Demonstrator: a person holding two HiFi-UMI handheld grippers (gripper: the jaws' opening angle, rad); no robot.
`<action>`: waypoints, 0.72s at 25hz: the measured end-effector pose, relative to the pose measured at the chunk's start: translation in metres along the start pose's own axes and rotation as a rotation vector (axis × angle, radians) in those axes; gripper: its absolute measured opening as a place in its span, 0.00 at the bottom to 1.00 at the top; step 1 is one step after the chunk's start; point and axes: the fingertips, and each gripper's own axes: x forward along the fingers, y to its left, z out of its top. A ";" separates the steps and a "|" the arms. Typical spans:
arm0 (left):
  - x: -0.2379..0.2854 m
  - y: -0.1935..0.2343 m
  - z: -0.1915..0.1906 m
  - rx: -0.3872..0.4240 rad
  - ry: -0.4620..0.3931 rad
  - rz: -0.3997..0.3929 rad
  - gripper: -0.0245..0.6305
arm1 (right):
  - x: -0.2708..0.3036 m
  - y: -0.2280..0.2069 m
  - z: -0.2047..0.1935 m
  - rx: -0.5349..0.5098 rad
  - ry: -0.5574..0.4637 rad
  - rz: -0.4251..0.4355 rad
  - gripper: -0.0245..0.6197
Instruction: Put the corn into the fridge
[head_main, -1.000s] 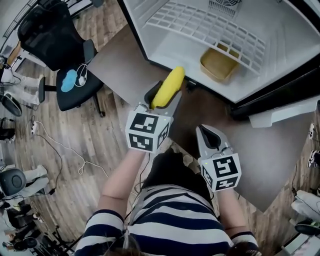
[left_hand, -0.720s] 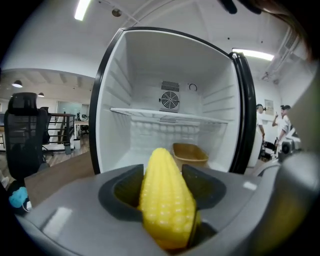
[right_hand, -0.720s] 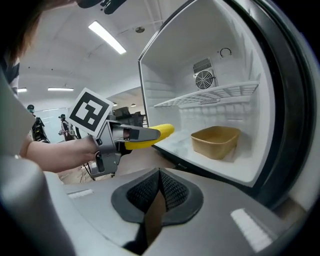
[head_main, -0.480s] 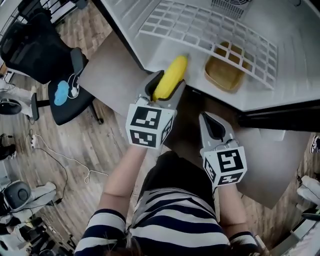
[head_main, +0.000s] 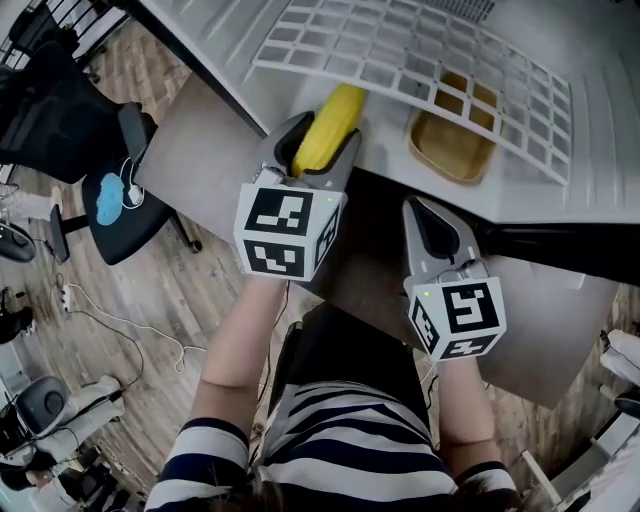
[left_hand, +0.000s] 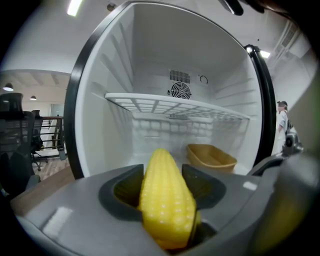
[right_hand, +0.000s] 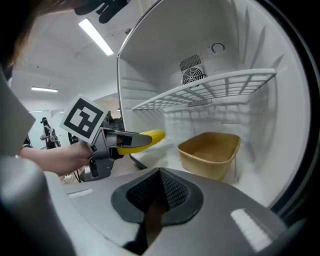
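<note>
Two handheld grippers work at the mouth of an open white fridge (head_main: 575, 190). The left gripper (head_main: 318, 150) is clenched on a yellow ear of corn (head_main: 330, 125), its jaws pressing the cob from both sides, with the pointed end sticking out ahead of them. The corn's tip sits just past the fridge's front edge, under the white wire shelf (head_main: 420, 50). The right gripper (head_main: 425, 222) hangs beside and slightly behind the left one, its jaws closed together on nothing.

A tan rectangular plastic tub (head_main: 452, 150) stands on the fridge floor, ahead of the left gripper and to its right, almost straight ahead of the right gripper. From the left gripper's own camera, the corn (left_hand: 166, 205) points into the compartment, with the tub (left_hand: 210, 157) off to the right.

The step in hand appears to be carrying the corn inside. The next move likely calls for reaching deeper, lowering the cob onto the fridge floor or into the tub, and then letting the jaws part without it rolling out.
</note>
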 end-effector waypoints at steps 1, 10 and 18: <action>0.004 0.001 0.001 0.007 0.001 -0.004 0.04 | 0.003 -0.001 -0.001 0.004 -0.001 -0.002 0.04; 0.027 -0.002 0.015 0.053 0.003 -0.035 0.04 | 0.011 -0.004 -0.003 0.021 0.007 -0.026 0.04; 0.055 0.005 0.008 0.102 0.057 -0.021 0.04 | 0.022 -0.009 -0.013 0.021 0.020 -0.027 0.04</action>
